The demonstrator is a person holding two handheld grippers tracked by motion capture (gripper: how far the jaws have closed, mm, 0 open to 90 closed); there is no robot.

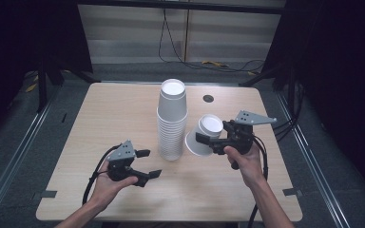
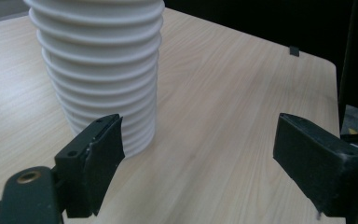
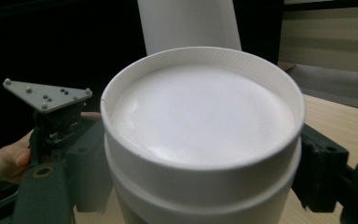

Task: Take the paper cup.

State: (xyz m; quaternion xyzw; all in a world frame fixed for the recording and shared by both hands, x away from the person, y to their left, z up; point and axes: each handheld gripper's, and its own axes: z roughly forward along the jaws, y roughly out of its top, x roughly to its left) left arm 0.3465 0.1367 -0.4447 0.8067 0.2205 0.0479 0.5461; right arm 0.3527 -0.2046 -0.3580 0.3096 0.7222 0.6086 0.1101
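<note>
You're holding an upside-down paper cup (image 1: pixel 203 135) with the right gripper (image 1: pixel 212 139) clamped across its thin, crushable wall just right of the stack of cups (image 1: pixel 172 121), while your left gripper (image 1: pixel 148 163) is hovering near-left, jaws apart and empty, so I'd keep squeezing lightly.

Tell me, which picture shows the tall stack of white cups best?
The high view: the whole upside-down stack of cups stands on the table, top to bottom. The left gripper view shows just its ribbed lower rims, close up. The right gripper view shows a white strip, probably the stack, behind the held cup.
</note>
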